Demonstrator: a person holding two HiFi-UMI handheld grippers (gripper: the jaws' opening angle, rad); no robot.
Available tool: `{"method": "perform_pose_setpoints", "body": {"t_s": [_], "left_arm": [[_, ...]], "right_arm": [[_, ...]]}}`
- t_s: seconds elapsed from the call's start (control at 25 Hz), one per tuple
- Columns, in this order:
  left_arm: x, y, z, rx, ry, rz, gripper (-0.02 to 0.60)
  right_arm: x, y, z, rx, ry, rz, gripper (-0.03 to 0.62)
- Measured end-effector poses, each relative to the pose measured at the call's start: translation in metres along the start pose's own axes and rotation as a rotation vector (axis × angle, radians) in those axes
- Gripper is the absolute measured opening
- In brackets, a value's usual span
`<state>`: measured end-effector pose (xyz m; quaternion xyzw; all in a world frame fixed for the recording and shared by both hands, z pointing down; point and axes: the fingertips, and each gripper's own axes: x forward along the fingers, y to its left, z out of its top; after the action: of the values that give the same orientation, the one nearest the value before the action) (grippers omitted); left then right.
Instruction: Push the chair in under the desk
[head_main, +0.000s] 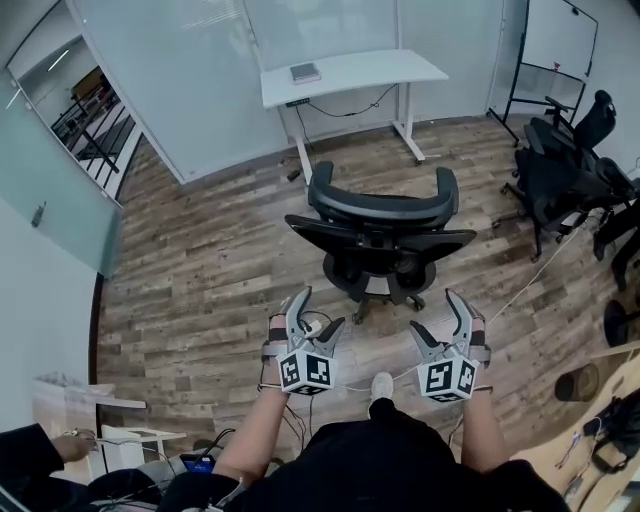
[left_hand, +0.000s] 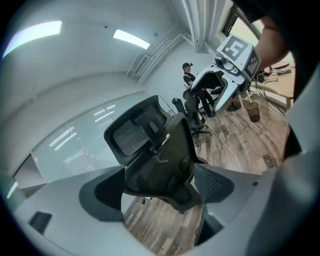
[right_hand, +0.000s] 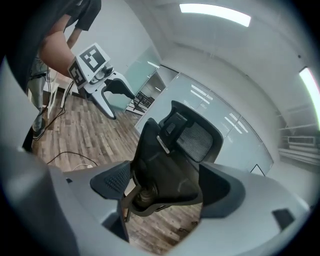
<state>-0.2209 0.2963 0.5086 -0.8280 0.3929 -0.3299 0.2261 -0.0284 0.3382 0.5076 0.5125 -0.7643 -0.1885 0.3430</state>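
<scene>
A black office chair (head_main: 380, 235) stands on the wood floor with its back toward me, a little in front of the white desk (head_main: 350, 75) by the far wall. My left gripper (head_main: 318, 312) and right gripper (head_main: 434, 315) are held side by side just short of the chair's back, both open and empty. In the left gripper view the chair (left_hand: 155, 150) shows beyond the spread jaws of the left gripper (left_hand: 157, 192), apart from them. The right gripper view frames the chair (right_hand: 170, 160) the same way between the open jaws of the right gripper (right_hand: 167, 190).
Several more black chairs (head_main: 570, 160) crowd the right side beside a whiteboard stand (head_main: 555, 50). A flat device (head_main: 305, 72) lies on the desk. Cables (head_main: 540, 270) trail over the floor. Glass walls close the left and back. A small white table (head_main: 130, 435) sits at lower left.
</scene>
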Motion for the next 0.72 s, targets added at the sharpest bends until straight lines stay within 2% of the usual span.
{"method": "perform_pose_setpoints", "body": {"t_s": [0.08, 0.28, 0.4, 0.56, 0.72], "left_arm": [[0.013, 0.001, 0.000, 0.024, 0.011, -0.011, 0.431], [0.041, 0.014, 0.001, 0.168, 0.055, -0.024, 0.431], [0.057, 0.028, 0.000, 0.223, 0.063, -0.007, 0.431], [0.079, 0.047, -0.006, 0.262, 0.085, 0.033, 0.431], [0.108, 0.058, -0.031, 0.274, 0.151, 0.006, 0.431]], "right_arm": [[0.012, -0.007, -0.006, -0.001, 0.016, -0.006, 0.426], [0.037, -0.024, -0.015, -0.040, 0.036, -0.003, 0.467], [0.054, -0.033, -0.022, -0.085, 0.052, 0.016, 0.486], [0.084, -0.042, -0.044, -0.143, 0.088, 0.029, 0.506], [0.099, -0.048, -0.057, -0.107, 0.123, 0.066, 0.543]]}}
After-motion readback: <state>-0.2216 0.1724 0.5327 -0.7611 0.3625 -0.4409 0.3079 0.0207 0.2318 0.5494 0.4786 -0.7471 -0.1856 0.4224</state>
